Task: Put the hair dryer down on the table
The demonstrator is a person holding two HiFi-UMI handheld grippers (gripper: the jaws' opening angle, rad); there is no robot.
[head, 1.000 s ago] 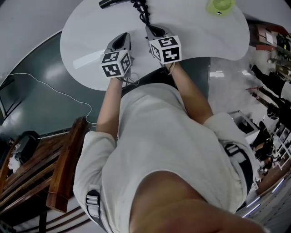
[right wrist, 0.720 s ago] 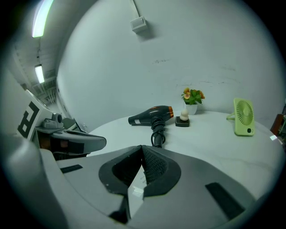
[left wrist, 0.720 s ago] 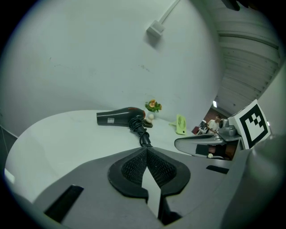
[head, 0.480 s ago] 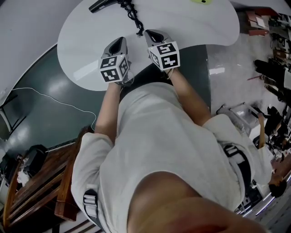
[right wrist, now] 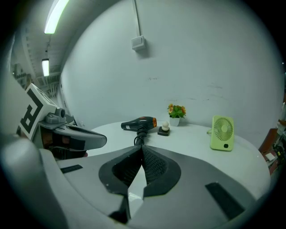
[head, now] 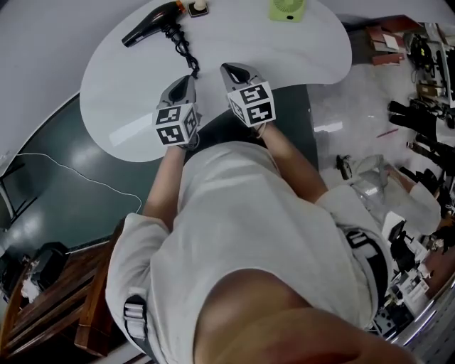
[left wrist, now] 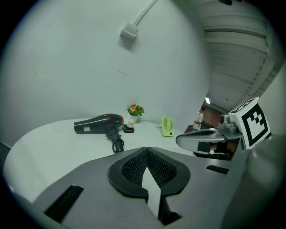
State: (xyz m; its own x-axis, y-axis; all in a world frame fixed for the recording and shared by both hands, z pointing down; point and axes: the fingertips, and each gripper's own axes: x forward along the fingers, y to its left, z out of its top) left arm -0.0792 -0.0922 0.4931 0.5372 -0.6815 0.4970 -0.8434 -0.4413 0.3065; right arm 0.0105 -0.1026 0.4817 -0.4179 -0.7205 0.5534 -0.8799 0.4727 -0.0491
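Note:
A black hair dryer (head: 153,24) with an orange band lies on its side at the far part of the white table (head: 284,53), its coiled cord (head: 184,51) trailing toward me. It shows too in the left gripper view as the hair dryer (left wrist: 99,124) and in the right gripper view as the hair dryer (right wrist: 139,123). My left gripper (head: 186,78) and right gripper (head: 228,70) hang side by side over the table's near edge, well short of the dryer. Both are shut with nothing in them.
A small green fan (head: 286,9) stands at the table's far edge, beside a little flower pot (right wrist: 176,113) and a small white figure on a dark base (right wrist: 164,128). Wooden chairs (head: 43,298) stand at the left, cluttered shelves (head: 426,92) at the right.
Both grippers have drawn back from the dryer toward the near edge of the table and risen. The dryer stays lying on the table, now fully in sight.

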